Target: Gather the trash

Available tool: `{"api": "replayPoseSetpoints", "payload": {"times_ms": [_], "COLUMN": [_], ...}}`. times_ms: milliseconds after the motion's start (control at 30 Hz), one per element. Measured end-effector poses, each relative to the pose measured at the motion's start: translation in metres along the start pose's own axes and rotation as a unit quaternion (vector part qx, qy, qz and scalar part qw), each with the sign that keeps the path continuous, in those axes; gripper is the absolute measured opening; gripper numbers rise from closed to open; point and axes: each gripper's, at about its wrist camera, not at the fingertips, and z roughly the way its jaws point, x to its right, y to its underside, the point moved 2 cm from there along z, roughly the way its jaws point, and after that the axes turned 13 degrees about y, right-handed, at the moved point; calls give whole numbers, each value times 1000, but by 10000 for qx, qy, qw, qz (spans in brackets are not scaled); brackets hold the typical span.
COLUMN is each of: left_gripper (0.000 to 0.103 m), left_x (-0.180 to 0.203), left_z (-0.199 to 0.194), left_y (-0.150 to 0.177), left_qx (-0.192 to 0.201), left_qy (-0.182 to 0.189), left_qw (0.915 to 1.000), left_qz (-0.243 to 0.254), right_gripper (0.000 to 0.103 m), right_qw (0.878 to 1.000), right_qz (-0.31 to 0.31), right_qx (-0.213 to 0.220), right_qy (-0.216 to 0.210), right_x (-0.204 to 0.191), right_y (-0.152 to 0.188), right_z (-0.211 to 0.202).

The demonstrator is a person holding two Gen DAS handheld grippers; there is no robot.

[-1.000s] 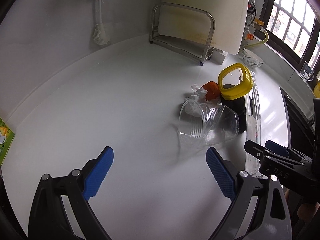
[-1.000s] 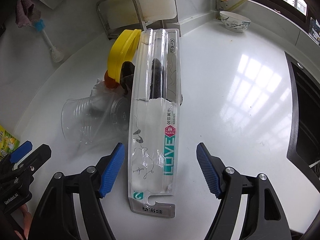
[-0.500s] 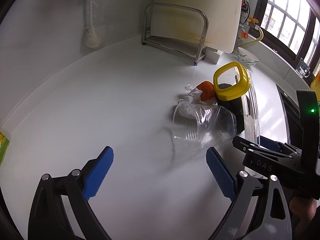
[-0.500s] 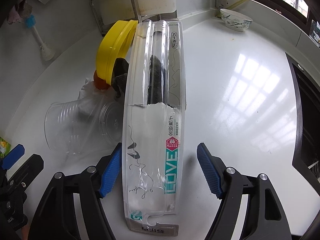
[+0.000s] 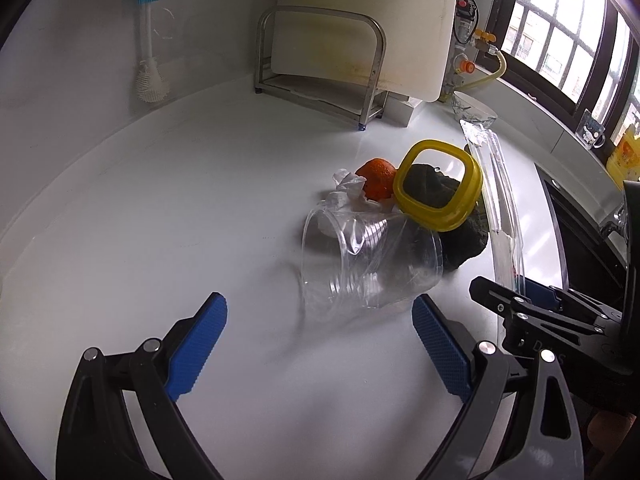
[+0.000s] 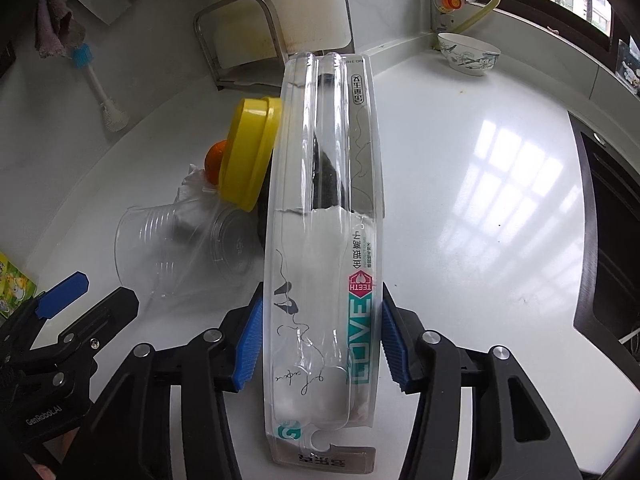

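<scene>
The right hand-held gripper (image 6: 322, 346) has just closed its jaws on the clear toothbrush package (image 6: 326, 240). The left hand-held gripper (image 5: 320, 344) hangs wide open before a crushed plastic cup (image 5: 360, 264) on the tabletop (image 5: 160, 220).

The right gripper (image 6: 322, 346) has just been closing, and its blue fingers (image 6: 250, 344) now press both long edges of a clear toothbrush package (image 6: 326, 240) lying on the white table (image 6: 480, 208) — beside it a yellow lid (image 6: 248, 156), an orange (image 6: 216, 158) and a tipped clear cup (image 6: 176, 252).
</scene>
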Motion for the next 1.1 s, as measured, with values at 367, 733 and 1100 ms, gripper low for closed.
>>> {"api": "replayPoseSetpoints", "payload": {"times_ms": [367, 733, 1100], "left_gripper": [92, 90, 23], "left_x": [5, 10, 16], "left_z": [12, 21, 27], "left_y": [0, -15, -5], "left_qx": [50, 258, 26], "left_qy": [70, 190, 476], "left_qw": [9999, 9993, 9986], "left_qz": [95, 205, 239], "right_gripper": [50, 50, 50], "right_qw": [9992, 9990, 9995], "right_qz": [322, 373, 294], "right_qx": [-4, 13, 2], "right_qy": [240, 255, 154], "right_x": [38, 43, 39], "right_y": [13, 18, 16], "right_z": [-7, -12, -10]}}
